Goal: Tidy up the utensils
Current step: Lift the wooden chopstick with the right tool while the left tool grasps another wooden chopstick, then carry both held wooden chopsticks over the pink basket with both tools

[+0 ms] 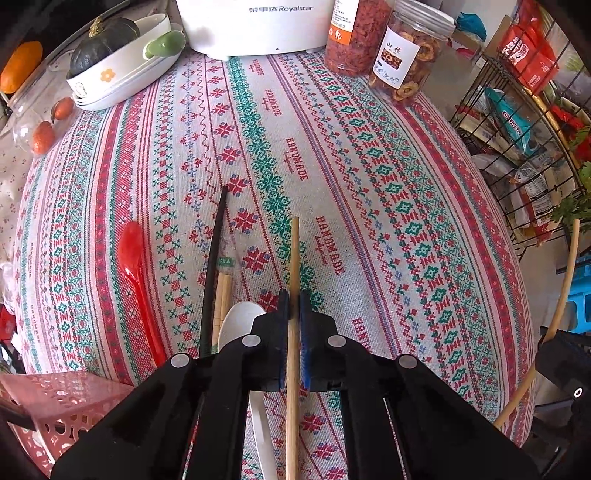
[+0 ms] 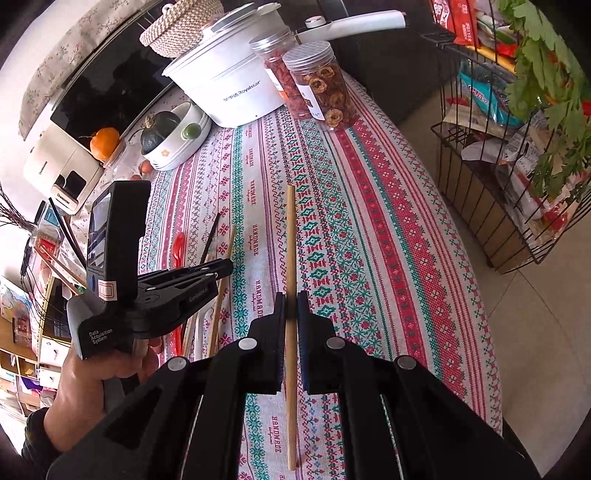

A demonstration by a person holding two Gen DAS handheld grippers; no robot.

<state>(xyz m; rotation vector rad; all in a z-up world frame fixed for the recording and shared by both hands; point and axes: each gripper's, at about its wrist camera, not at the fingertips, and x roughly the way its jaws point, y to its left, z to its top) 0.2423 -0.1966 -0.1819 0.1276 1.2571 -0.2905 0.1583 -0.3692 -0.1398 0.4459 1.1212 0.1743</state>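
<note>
My left gripper (image 1: pixel 294 295) is shut on a wooden chopstick (image 1: pixel 294 251) that points away over the patterned tablecloth (image 1: pixel 369 184). Just left of it lie a white spoon (image 1: pixel 236 321), a wrapped pair of wooden chopsticks (image 1: pixel 223 295), a black chopstick (image 1: pixel 216 251) and a red spoon (image 1: pixel 133 258). My right gripper (image 2: pixel 291 295) is shut on a second wooden chopstick (image 2: pixel 291 236), held lengthwise above the cloth. In the right wrist view a hand (image 2: pixel 92 380) holds the left gripper (image 2: pixel 229 266) at the left, with its chopstick (image 2: pixel 232 240) sticking out beyond its tips.
A pink perforated basket (image 1: pixel 55 406) sits at the near left corner. At the far end stand a white Royalstar cooker (image 1: pixel 255 26), two jars of dried fruit (image 1: pixel 410 62) and stacked white dishes (image 1: pixel 122 74) holding a dark squash. A wire rack (image 1: pixel 517 147) of snack packets stands beyond the table's right edge.
</note>
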